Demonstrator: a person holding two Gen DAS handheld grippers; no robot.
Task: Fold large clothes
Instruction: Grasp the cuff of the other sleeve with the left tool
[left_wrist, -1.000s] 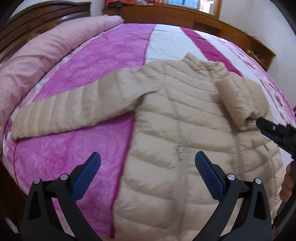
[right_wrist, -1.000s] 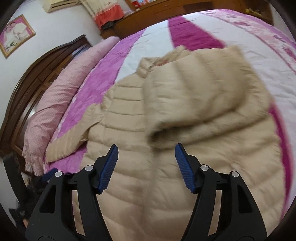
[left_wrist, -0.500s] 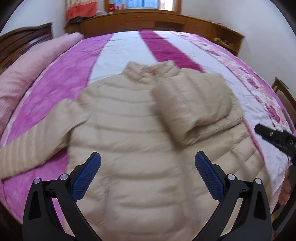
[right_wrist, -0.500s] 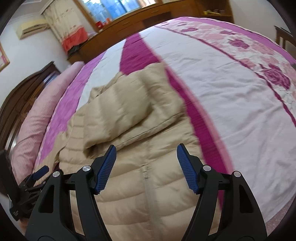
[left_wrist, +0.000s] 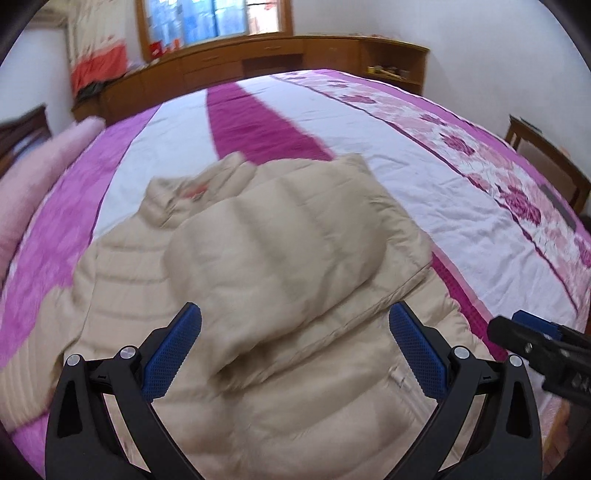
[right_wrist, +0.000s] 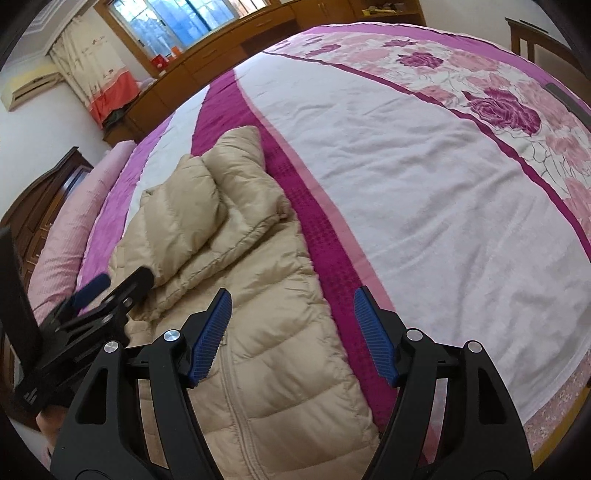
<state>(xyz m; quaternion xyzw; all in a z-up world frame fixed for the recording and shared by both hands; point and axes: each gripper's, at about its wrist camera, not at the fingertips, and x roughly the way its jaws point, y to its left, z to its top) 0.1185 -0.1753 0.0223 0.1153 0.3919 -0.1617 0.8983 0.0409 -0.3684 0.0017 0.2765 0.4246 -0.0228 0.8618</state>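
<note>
A beige puffer jacket (left_wrist: 280, 258) lies zip-up on the pink and white bedspread (left_wrist: 424, 177), collar toward the far side. One sleeve (right_wrist: 192, 206) is folded across its chest. The other sleeve runs out of the left wrist view at the lower left. My left gripper (left_wrist: 295, 321) hovers open over the folded sleeve and the zip, with nothing between its fingers. My right gripper (right_wrist: 291, 299) stands open above the jacket's right edge and the magenta stripe, also with nothing held. Each gripper shows at the edge of the other's view: the right gripper (left_wrist: 524, 336), the left gripper (right_wrist: 110, 291).
A pink bolster (left_wrist: 44, 162) lies along the bed's left side by a dark wooden headboard (right_wrist: 40, 206). Low wooden cabinets (left_wrist: 258, 70) line the far wall under a window. A wooden chair (left_wrist: 546, 162) stands at the right. A flat grey object (right_wrist: 567, 98) rests on the floral border.
Both views have swung right across the jacket. The stretched-out sleeve has mostly left the left wrist view. My right gripper has drawn back from the folded sleeve to the jacket's right edge.
</note>
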